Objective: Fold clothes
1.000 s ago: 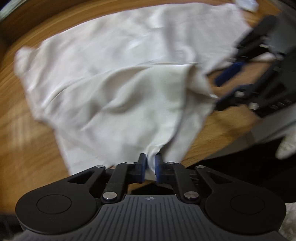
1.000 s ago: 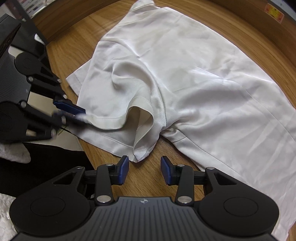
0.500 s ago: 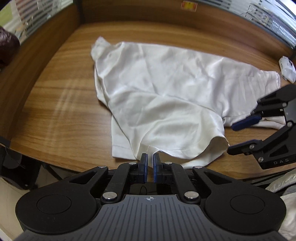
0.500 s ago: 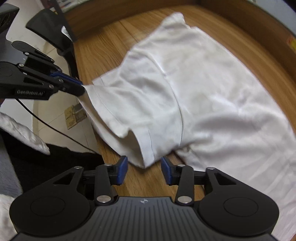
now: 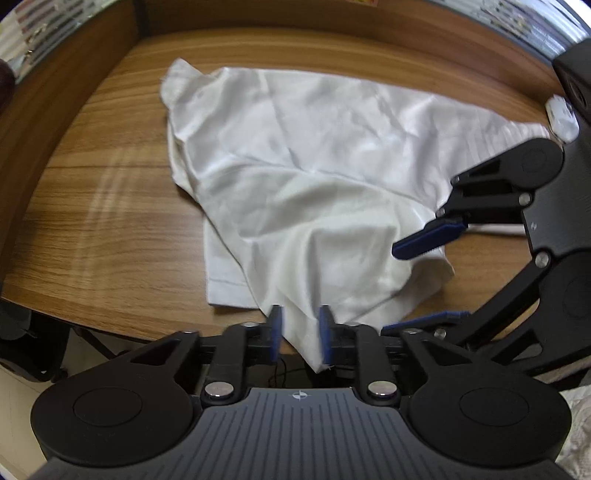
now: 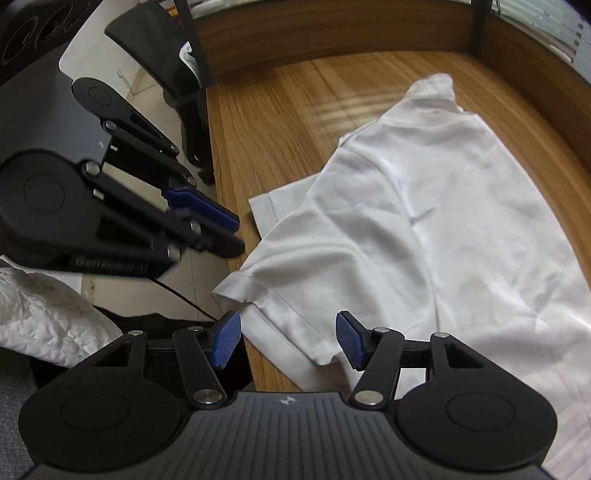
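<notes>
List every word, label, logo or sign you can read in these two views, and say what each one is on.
Raised lettering on the side of the left gripper, right wrist view: blurred, perhaps "GenRobot", not certain.
Yellow and red sticker on the wooden back panel, left wrist view: cut off, unreadable.
Small compass-like mark on the gripper body: a logo, no words.
White shirt: no print visible.

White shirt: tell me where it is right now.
The white shirt lies spread on the wooden table, its near hem hanging over the table's front edge between the pads of the opening left claw; the opening right claw straddles a sleeve.
</notes>
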A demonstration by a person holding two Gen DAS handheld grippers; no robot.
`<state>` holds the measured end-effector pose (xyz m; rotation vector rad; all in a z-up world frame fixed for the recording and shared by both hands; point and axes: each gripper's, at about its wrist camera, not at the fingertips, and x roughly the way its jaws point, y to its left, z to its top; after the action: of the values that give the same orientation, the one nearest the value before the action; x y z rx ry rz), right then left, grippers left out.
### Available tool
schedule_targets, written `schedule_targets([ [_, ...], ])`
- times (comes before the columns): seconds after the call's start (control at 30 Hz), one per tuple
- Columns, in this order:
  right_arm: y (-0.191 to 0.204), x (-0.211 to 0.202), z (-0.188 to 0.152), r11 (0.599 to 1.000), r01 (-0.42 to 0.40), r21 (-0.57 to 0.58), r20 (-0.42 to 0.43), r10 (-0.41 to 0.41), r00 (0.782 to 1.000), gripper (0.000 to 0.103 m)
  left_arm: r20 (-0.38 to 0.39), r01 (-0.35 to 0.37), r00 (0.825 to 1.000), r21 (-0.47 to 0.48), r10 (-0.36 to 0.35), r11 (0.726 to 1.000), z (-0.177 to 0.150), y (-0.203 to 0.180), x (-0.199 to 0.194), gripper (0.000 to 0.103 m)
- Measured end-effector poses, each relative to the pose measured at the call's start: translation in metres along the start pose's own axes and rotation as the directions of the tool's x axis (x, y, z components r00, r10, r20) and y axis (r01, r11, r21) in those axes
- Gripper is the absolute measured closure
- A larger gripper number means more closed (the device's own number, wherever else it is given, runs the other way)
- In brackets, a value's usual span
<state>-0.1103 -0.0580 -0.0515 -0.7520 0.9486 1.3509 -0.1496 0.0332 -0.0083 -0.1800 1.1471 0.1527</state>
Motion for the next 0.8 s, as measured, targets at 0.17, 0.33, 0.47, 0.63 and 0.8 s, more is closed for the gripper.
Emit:
schedule_targets([
  [0.17,-0.004,-0.004,-0.008,0.998,0.017,0.053,-0.021,-0.016,1.000,0.039,-0.021,-0.004,1.000,0.060,0.005,0.998,-0.005,-0.009,0.013,0.066],
  [0.33,-0.008,-0.001,-0.011,0.997,0.020,0.069,-0.037,-0.018,0.999,0.039,-0.073,-0.015,0.997,0.062,0.020,0.998,-0.008,-0.009,0.029,0.066],
  [0.47,-0.008,-0.001,-0.012,0.999,0.013,0.053,-0.043,-0.011,0.999,0.039,-0.064,0.003,0.998,0.042,0.000,0.999,-0.011,-0.007,0.031,0.091],
  [0.63,-0.005,0.001,-0.009,1.000,-0.017,0.011,-0.036,0.017,0.999,0.038,0.034,0.041,0.999,-0.026,-0.040,0.999,-0.008,0.002,0.015,0.100],
  [0.8,0.001,0.003,-0.004,0.998,-0.049,-0.031,-0.016,0.048,0.999,0.038,0.102,0.103,0.991,-0.114,-0.091,0.988,-0.004,0.014,-0.004,0.100],
])
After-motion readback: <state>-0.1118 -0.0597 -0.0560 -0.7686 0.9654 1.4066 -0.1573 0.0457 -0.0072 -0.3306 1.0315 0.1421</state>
